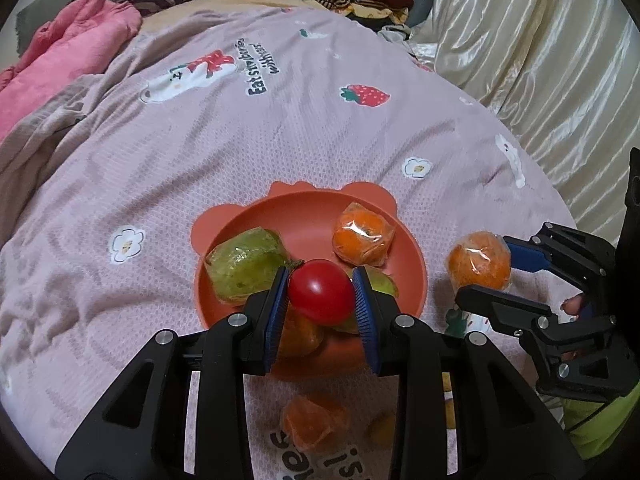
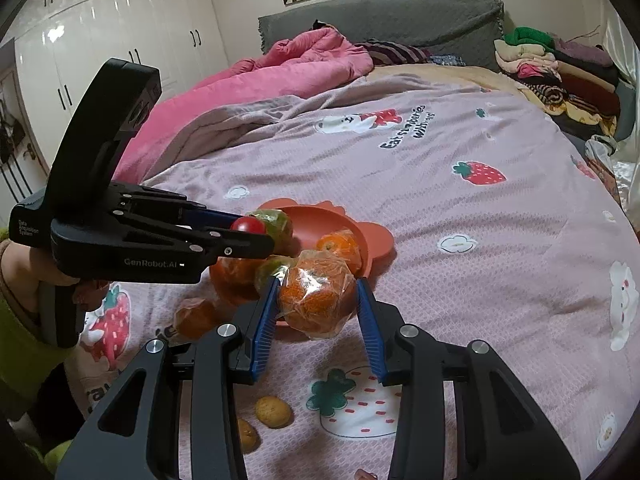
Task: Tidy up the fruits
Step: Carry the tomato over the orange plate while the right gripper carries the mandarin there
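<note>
Only the right wrist view is showing the white wardrobes (image 2: pixel 120 28) and two small brown fruits (image 2: pixel 273 411) lying on the bedspread (image 2: pixel 460 208) nearer than the orange plate (image 2: pixel 320 220). The left wrist view is looking down into that plate (image 1: pixel 304 220), where a wrapped green fruit (image 1: pixel 244 266) and a wrapped orange (image 1: pixel 363 236) are sitting. The left gripper (image 1: pixel 321 294) is clenching its jaws on a glossy red tomato (image 1: pixel 320 292) over the plate. The right gripper (image 2: pixel 318 300) is grasping a film-wrapped orange (image 2: pixel 316 298) just beside the plate's near rim. Fruit under the jaws is partly hidden.
</note>
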{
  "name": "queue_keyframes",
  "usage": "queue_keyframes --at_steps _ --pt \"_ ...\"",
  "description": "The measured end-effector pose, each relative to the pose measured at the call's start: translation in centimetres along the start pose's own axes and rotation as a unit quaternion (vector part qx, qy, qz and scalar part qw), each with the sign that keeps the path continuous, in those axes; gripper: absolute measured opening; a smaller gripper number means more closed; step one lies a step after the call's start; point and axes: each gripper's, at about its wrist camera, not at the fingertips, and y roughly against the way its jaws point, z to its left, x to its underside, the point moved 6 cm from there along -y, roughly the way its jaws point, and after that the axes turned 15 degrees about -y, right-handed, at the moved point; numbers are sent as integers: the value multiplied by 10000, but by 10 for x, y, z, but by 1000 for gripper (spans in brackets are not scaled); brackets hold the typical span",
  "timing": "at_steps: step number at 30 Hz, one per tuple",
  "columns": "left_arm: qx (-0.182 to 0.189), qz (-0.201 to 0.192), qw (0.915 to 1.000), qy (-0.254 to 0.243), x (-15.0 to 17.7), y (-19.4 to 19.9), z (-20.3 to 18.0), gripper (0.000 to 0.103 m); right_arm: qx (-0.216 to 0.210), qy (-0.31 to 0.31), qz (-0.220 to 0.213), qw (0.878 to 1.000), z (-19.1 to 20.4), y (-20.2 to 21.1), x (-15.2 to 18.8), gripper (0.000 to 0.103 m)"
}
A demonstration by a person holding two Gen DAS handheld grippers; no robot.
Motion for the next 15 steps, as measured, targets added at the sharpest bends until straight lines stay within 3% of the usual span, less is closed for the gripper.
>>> queue_keyframes --at_steps 15 --pt "41 55 10000 52 -2 -14 9 25 -25 9 128 9999 -2 -18 -3 37"
